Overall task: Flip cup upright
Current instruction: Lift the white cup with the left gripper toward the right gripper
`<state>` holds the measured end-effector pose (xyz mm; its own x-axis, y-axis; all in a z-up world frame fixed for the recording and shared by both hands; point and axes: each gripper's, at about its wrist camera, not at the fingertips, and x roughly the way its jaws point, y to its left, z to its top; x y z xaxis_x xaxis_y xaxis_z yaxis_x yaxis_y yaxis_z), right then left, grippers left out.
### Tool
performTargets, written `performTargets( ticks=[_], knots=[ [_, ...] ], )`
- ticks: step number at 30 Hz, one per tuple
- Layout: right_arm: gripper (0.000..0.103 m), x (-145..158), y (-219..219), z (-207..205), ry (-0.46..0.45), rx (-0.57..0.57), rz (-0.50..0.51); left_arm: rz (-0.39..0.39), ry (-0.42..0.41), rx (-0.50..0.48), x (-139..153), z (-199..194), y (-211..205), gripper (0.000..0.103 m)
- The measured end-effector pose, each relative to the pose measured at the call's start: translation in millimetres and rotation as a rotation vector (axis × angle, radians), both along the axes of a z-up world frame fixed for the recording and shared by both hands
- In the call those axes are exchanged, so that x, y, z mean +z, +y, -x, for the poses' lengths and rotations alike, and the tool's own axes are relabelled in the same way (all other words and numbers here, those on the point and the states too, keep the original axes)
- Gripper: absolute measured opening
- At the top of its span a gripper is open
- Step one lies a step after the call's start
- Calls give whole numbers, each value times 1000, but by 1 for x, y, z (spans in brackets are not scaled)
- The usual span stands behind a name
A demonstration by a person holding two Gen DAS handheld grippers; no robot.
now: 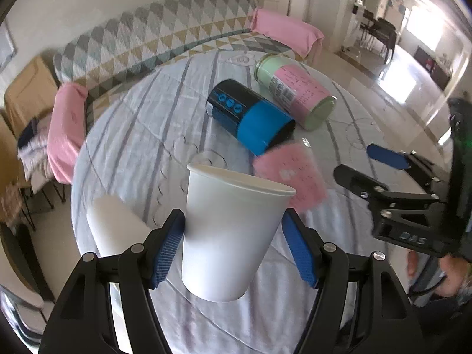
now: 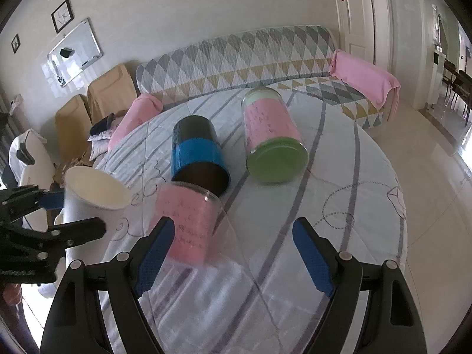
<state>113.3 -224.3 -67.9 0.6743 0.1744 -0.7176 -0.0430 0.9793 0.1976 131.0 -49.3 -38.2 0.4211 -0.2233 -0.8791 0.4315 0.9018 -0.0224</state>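
The left gripper [image 1: 233, 247] is clamping a white paper cup [image 1: 233, 230] between its blue pads [image 1: 166, 250], holding it rim-up and slightly tilted above the near part of the round table [image 1: 132, 135], which is wearing a pale striped cloth. From the right wrist camera the same cup [image 2: 88, 200] is showing at the left edge of the table, its open mouth facing up and toward the sofa. The right gripper [image 2: 233, 253] is hovering over the middle of the table with its fingers spread apart and nothing between them; its left pad [image 2: 153, 259] is sitting just in front of a clear tumbler with a pink label [image 2: 188, 224], which looks blurred and is lying tipped on the cloth. Beyond it a black and blue can [image 2: 197, 153] is lying on its side, and beside that, toward the far edge, a green-lidded jar with a pink label [image 2: 271, 138] is lying on its side as well. A patterned sofa [image 2: 250, 56] is running behind the table.
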Motion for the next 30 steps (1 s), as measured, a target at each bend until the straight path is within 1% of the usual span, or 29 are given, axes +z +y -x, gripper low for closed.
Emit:
performTargets(
  ticks=[5, 8, 12, 14, 20, 22, 25, 28, 30],
  knots=[
    [83, -2, -4, 7, 2, 24, -2, 81, 35, 81, 5, 23, 0, 70],
    [83, -4, -4, 11, 10, 49, 8, 152, 84, 140, 0, 32, 0, 70],
    [83, -8, -3, 14, 28, 85, 37, 214, 144, 261, -15, 39, 4, 70],
    [83, -9, -5, 15, 36, 93, 46, 236, 151, 333, -23, 41, 7, 70],
    [83, -12, -7, 19, 59, 132, 86, 219, 174, 452, -47, 32, 6, 70],
    [83, -14, -6, 20, 63, 141, 90, 218, 181, 471, -54, 28, 5, 70],
    [83, -17, -4, 20, 71, 159, 94, 240, 209, 494, -63, 21, 4, 71],
    [83, -18, -2, 21, 77, 162, 91, 247, 211, 490, -63, 23, 4, 75],
    [83, -17, -1, 21, 80, 167, 77, 272, 193, 471, -57, 27, 6, 90]
  ],
)
